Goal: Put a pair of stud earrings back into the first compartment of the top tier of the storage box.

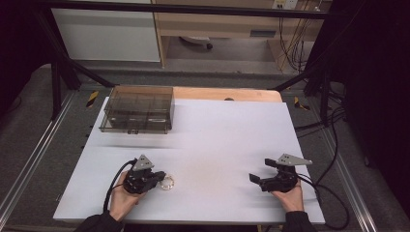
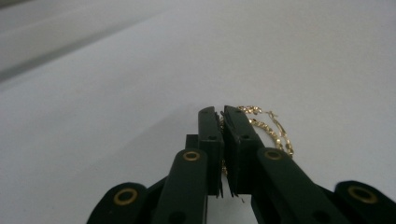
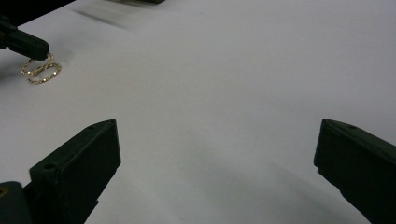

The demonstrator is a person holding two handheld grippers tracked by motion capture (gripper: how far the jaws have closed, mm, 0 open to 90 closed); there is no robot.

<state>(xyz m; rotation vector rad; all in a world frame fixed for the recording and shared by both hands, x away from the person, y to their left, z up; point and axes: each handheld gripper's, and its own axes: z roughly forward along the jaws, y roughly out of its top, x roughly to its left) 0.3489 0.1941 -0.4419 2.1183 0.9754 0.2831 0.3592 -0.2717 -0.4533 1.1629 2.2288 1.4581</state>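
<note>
The left gripper point(image 2: 222, 116) has its jaws pressed together on a gold hoop earring point(image 2: 268, 128), pinching the thin twisted wire between the pads near their tips. Most of the hoop sticks out to the right of the jaws and just beyond them, with a short gold stretch showing below in the slit between the pads. Pinching the rim this way seems the only workable hold: the wire is too fine and lies too flat on the white table point(image 2: 116, 84) to be taken from above across its width.

From the right gripper view, a second gold loop point(image 3: 41, 71) seems to lie with the first beneath the far black jaw tip, so this may be a pair of hoops, stacked or linked; I cannot tell which, nor whether both are caught in the pinch. Whether the earring is lifted or resting on the table is also unclear, since the jaws cover the contact.

The right gripper point(image 3: 215, 154) waits with its jaws spread wide and nothing between them, only bare table ahead of them. It sits well apart from the earring, probably held ready.

In the high view the earring point(image 1: 168, 182) is a pale smudge just off the left jaw tips. The clear compartmented box point(image 1: 138, 115) stands far beyond them, a likely destination; its contents are too dim to make out.
</note>
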